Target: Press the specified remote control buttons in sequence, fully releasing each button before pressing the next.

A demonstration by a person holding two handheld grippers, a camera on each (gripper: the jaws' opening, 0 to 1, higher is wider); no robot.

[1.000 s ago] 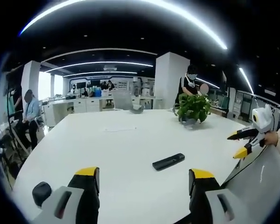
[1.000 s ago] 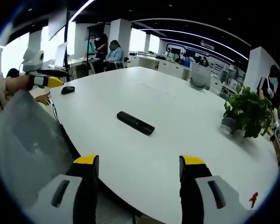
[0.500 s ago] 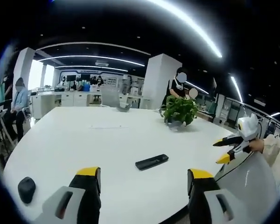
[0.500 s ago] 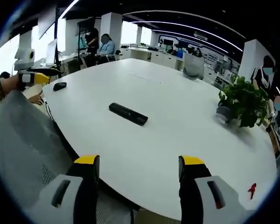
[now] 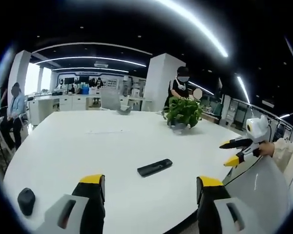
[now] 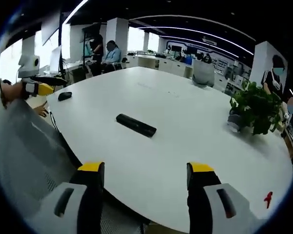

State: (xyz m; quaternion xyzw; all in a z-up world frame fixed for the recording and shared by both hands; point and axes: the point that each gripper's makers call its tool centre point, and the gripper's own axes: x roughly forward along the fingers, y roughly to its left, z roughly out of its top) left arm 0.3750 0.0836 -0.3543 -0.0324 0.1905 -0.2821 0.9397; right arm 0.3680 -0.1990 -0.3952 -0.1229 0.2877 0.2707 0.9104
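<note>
Both pairs of jaws are seen spread wide with nothing between them: the left gripper (image 5: 150, 187) and the right gripper (image 6: 145, 175) are each held back at the near edge of the white table (image 6: 185, 141), touching nothing. This stand-off is judged to be deliberate, since it leaves the remote control (image 5: 155, 167) in sight from both sides before any button is pressed.

Beyond the jaws, the remote is found lying flat on the bare tabletop, well apart from either gripper; no press appears to have begun. In the right gripper view it (image 6: 136, 125) lies just left of centre, aslant.

Farther out, a small dark mouse-like object (image 5: 26, 201) rests near the table's left edge, and a potted plant (image 5: 183, 113) stands at the far right. A chair back (image 6: 19, 161) is seen at the left of the right gripper view.
</note>
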